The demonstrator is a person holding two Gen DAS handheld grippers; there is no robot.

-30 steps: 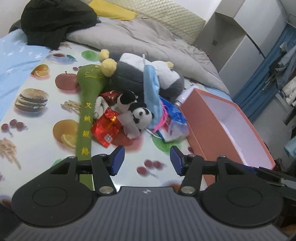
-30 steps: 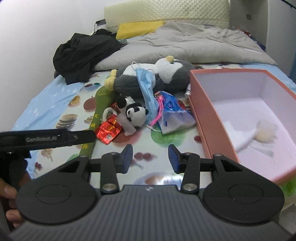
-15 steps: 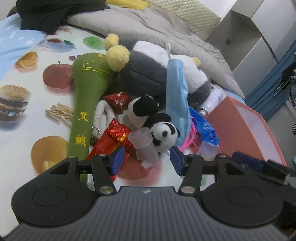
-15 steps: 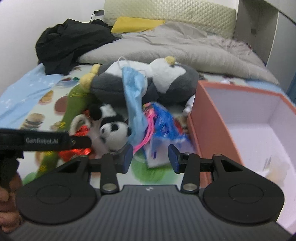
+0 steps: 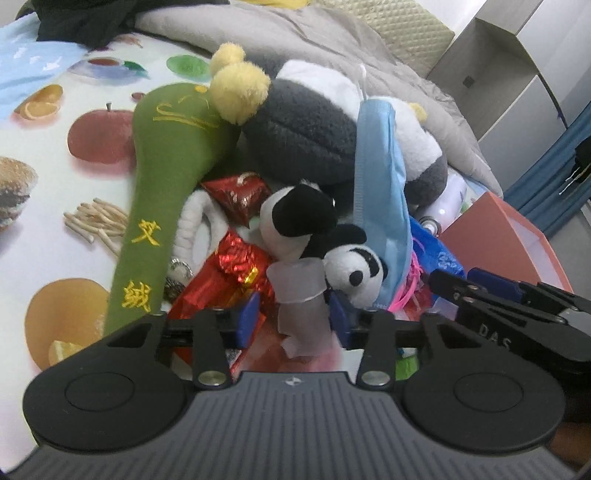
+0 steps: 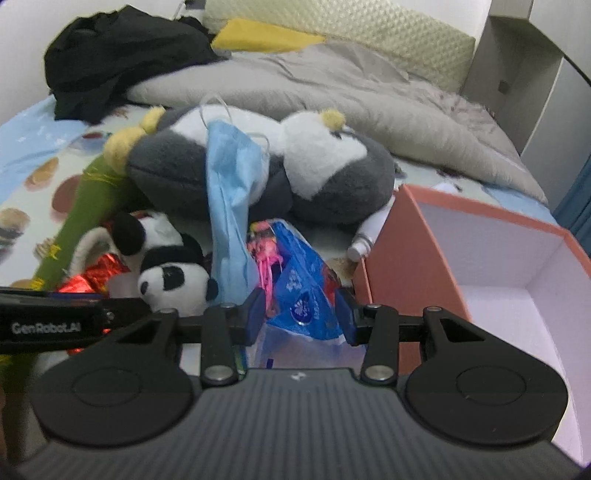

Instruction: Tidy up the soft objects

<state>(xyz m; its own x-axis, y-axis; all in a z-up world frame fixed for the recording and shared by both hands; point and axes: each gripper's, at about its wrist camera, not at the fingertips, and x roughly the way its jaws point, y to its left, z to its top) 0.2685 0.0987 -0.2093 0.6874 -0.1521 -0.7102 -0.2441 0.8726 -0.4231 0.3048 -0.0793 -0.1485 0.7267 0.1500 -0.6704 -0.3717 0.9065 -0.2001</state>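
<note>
A pile of soft things lies on the fruit-print sheet. A small panda plush (image 5: pixel 325 243) (image 6: pixel 166 258) lies in front, with a translucent tag (image 5: pixel 299 302) hanging from it. My left gripper (image 5: pixel 293 319) is open, its jaws on either side of that tag. Behind are a big grey-and-white penguin plush (image 5: pixel 317 122) (image 6: pixel 325 173), a blue face mask (image 5: pixel 380 177) (image 6: pixel 229 192), a green plush mallet (image 5: pixel 166 177) and red foil packets (image 5: pixel 229 273). My right gripper (image 6: pixel 301 315) is open around a blue plastic bag (image 6: pixel 306 284).
An open orange box (image 6: pixel 402 266) (image 5: pixel 502 243) with white inside stands at the right. A white bottle (image 6: pixel 365 236) lies beside it. A grey duvet (image 6: pixel 332 85), black clothes (image 6: pixel 122 48) and a yellow pillow (image 6: pixel 262 35) lie farther back.
Both grippers have moved forward into the pile. The left one now straddles the panda's tag, the right one the blue bag. Both stay open.
</note>
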